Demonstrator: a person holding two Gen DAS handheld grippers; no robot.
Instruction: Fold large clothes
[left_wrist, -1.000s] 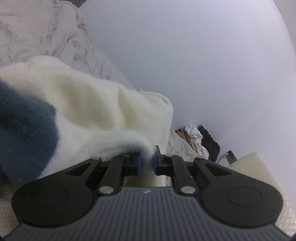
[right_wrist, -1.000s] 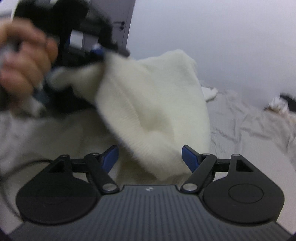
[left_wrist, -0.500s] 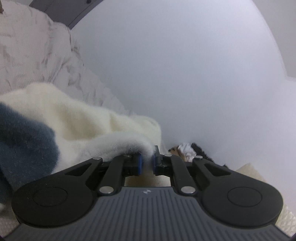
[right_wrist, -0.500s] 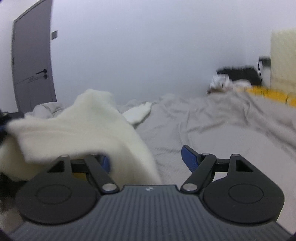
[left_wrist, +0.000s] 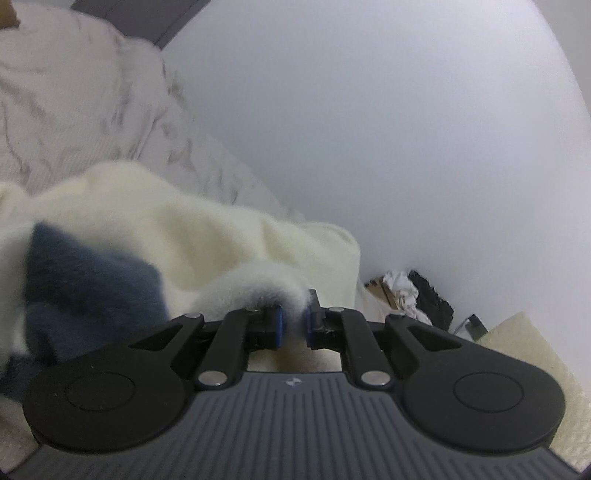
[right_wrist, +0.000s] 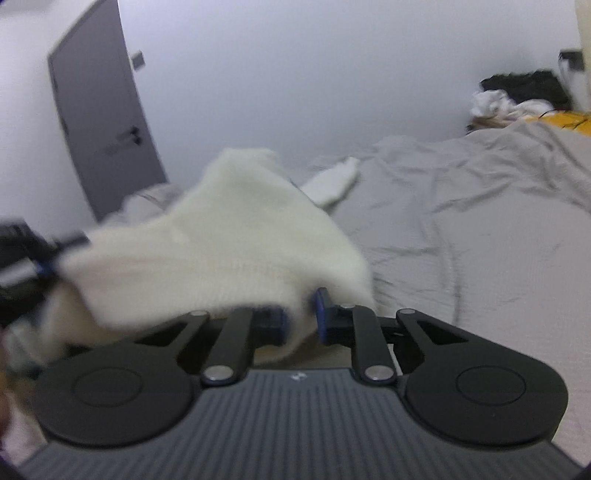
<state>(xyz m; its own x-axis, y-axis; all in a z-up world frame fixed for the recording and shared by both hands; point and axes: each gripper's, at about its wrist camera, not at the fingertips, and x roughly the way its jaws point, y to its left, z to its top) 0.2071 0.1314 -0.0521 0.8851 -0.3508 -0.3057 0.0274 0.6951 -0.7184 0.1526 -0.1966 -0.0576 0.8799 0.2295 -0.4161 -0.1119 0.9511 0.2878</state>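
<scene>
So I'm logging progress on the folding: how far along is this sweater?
Early. Done: both grips taken, the left gripper and right gripper each shut on the cream sweater. In hand: it hangs bunched above the grey bed. Left: spreading it flat and every fold.

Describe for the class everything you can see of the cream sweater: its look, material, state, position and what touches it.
The cream sweater looks like a soft, fuzzy knit, off-white with a dark blue patch seen from the left wrist. It is bunched and unfolded, lifted above the grey bedsheet. The left tongs are shut on a furry edge; the right tongs are shut on another edge. A pale sleeve-like part trails on the sheet behind. The picture is blurred.
</scene>
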